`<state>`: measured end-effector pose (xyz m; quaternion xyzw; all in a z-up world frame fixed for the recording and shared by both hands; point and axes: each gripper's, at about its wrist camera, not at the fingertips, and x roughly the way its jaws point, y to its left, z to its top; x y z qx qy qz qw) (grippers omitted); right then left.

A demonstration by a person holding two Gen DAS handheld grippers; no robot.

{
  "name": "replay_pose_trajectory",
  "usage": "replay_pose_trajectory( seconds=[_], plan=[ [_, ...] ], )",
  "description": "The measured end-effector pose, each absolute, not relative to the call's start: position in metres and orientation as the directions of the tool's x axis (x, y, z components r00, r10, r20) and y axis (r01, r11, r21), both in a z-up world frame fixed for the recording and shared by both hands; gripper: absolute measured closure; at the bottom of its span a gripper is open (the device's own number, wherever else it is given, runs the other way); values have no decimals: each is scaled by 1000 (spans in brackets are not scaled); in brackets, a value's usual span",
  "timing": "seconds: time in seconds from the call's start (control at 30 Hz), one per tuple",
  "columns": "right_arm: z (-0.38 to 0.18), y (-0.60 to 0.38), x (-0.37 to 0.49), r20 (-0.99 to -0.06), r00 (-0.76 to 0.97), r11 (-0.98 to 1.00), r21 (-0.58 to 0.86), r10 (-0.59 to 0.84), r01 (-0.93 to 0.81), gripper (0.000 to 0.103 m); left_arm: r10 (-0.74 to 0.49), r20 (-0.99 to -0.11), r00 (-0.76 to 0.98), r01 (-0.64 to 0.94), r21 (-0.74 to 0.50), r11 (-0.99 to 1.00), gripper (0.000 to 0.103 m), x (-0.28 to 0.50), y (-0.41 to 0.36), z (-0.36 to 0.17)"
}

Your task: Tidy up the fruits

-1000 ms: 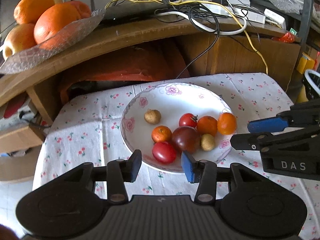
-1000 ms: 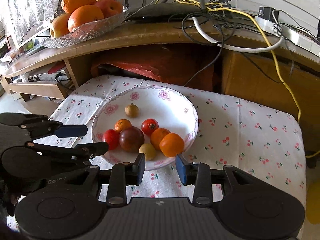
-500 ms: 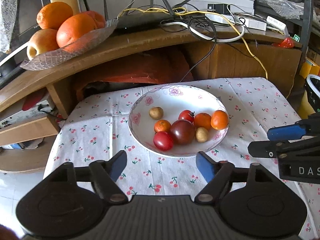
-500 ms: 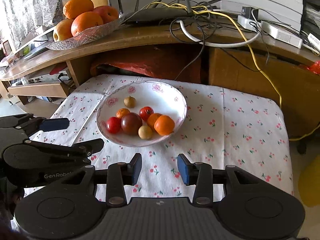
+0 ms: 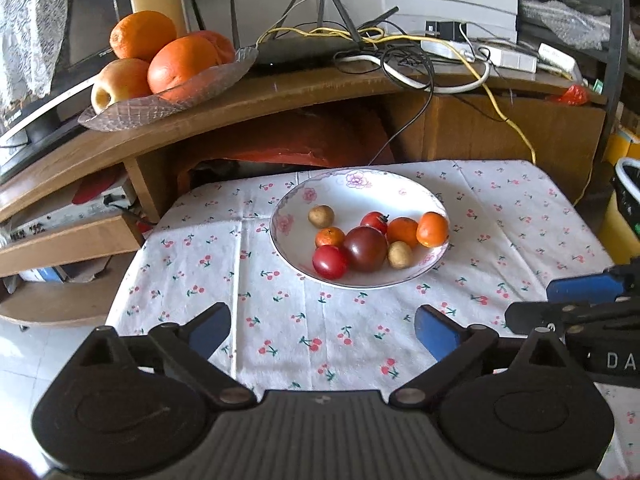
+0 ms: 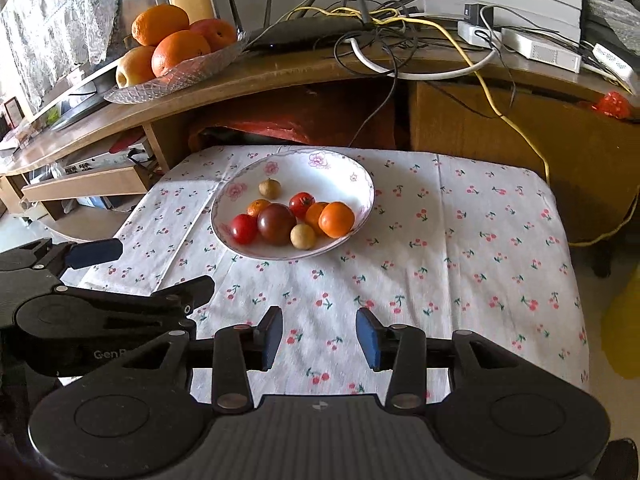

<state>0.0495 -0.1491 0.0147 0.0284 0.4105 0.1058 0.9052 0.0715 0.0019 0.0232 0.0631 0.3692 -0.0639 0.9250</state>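
Note:
A white floral plate [image 5: 352, 188] [image 6: 344, 168] sits on the cherry-print cloth. It holds several small fruits: a red tomato [image 5: 330, 262] [image 6: 244, 229], a dark tomato [image 5: 365, 249] [image 6: 277, 224], small oranges [image 5: 432, 229] [image 6: 337, 220] and two pale brown round fruits. My left gripper [image 5: 322, 332] is open wide above the cloth, well short of the plate, with nothing between its fingers. My right gripper [image 6: 318, 336] is open with a narrower gap, empty too, hanging over the cloth's near part. Each gripper shows at the side of the other's view.
On the wooden shelf behind, a glass dish [image 5: 160, 100] [image 6: 176, 80] carries big oranges and apples. A black router [image 5: 304, 52] and tangled cables [image 6: 420, 40] lie on that shelf. The cloth [image 5: 280, 320] [image 6: 460, 260] drops off at its left and right edges.
Both grippers have pulled back and up from the plate, which now looks smaller and farther. My left gripper's fingers have spread much wider. The fruits have not moved.

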Motion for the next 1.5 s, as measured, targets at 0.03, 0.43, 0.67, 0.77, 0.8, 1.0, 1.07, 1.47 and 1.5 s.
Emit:
replay_pose_trajectory(
  seconds=[0.03,0.43,0.67,0.77,0.8,1.0,1.07,1.47,1.5],
  plan=[
    [15,-149,47,-737,641,976,139,213,-165,67,-75,-691,719,161,60,985,0,70,3,24],
    [19,-152,27,-727,655,979,155,205,-135,66,-76,-668,741,147,50,988,0,45,0,32],
    [23,-152,15,-718,664,977,166,211,-131,63,-75,-660,747,130,35,991,0,34,2,37],
    [25,-152,11,-716,666,977,168,211,-130,63,-59,-655,753,118,46,992,0,28,0,39],
    [25,-152,10,-716,665,977,168,211,-129,63,-54,-654,754,114,50,992,0,26,0,40],
    [25,-152,1,-714,667,977,171,213,-128,63,-47,-650,759,106,52,993,0,16,0,42],
    [26,-152,-3,-712,669,977,171,213,-128,63,-51,-652,757,104,44,994,0,13,0,42],
    [26,-151,-21,-719,663,977,170,210,-125,63,-33,-655,755,93,58,994,0,-7,-3,42],
    [25,-151,-22,-720,662,978,169,208,-123,63,-31,-656,754,93,60,994,0,-9,-3,42]
  ],
)
